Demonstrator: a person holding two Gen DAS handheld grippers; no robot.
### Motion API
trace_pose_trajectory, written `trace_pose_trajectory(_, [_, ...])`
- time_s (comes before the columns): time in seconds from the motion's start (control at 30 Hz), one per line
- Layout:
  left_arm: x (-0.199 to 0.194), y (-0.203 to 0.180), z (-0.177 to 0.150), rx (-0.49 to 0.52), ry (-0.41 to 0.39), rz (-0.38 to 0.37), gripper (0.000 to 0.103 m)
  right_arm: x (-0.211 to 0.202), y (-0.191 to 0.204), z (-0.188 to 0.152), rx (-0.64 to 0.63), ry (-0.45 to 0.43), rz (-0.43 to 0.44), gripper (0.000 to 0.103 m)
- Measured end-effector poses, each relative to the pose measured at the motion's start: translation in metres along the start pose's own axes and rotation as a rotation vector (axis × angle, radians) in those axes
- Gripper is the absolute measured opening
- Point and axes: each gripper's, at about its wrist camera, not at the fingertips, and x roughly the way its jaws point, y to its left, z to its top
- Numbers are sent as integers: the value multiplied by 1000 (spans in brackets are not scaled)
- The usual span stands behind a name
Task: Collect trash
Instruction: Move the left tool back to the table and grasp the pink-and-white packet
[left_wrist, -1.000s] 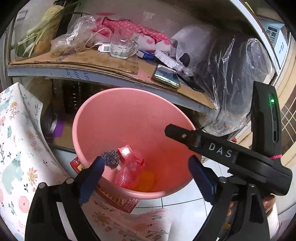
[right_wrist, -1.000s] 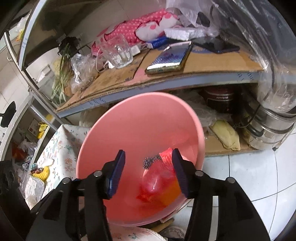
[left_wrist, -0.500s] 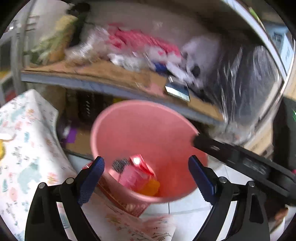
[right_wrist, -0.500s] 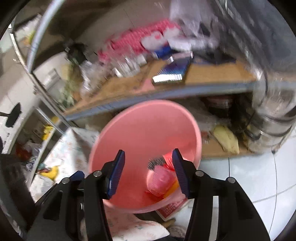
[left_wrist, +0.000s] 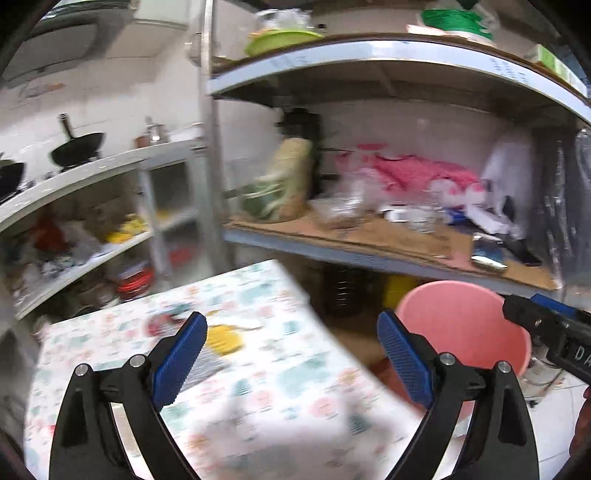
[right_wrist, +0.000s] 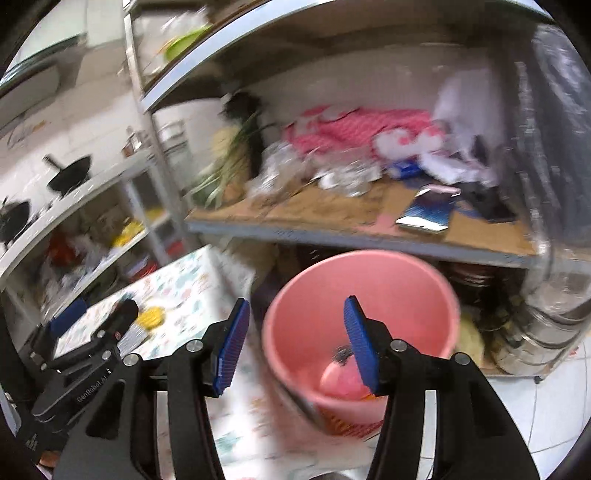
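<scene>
A pink bin (left_wrist: 461, 325) stands on the floor under a shelf, at the right of the left wrist view. In the right wrist view the bin (right_wrist: 369, 284) holds a pink wrapper (right_wrist: 338, 376) and a dark scrubber (right_wrist: 341, 354). My right gripper (right_wrist: 295, 302) hangs open and empty above the bin's near rim. My left gripper (left_wrist: 290, 321) is open and empty over a table with a floral cloth (left_wrist: 277, 387). On the cloth lie a yellow item (left_wrist: 223, 338), a grey striped item (left_wrist: 210, 363) and a blurred red item (left_wrist: 159, 323).
A shelf lined with cardboard (right_wrist: 332, 214) carries a phone (right_wrist: 428, 212), glassware, a pink cloth and plastic bags. Steel pots (right_wrist: 546, 332) sit under it at the right. Woks (left_wrist: 75, 149) stand on a counter at the left, above cluttered shelves.
Both views have swung up and to the left, away from the bin's inside. The floral table has come into view and the bin has slid right. Both grippers' jaws kept their width.
</scene>
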Motion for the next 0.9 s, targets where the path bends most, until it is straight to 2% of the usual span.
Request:
trace_pose_trajectory(0.13, [-13, 46, -8, -99, 35, 63, 93, 6, 36, -9, -91, 43, 51, 54])
trace_pose_trajectory(0.23, [-21, 74, -18, -135, 54, 139, 94, 11, 62, -15, -154, 75, 87, 54])
trace_pose_trajectory(0.4, [-36, 115, -37, -207, 66, 210, 94, 19, 103, -31, -252, 127, 149, 54])
trace_pose_trajectory(0.47, [-38, 132, -49, -241, 95, 250, 94, 22, 115, -38, -289, 155, 172, 54])
trace_pose_trajectory(0.7, [-51, 180, -87, -347, 145, 303, 94, 32, 141, -62, -365, 226, 208, 54])
trace_pose_trajectory(0.9, [-40, 215, -113, -460, 251, 296, 94, 38, 147, -74, -344, 272, 226, 54])
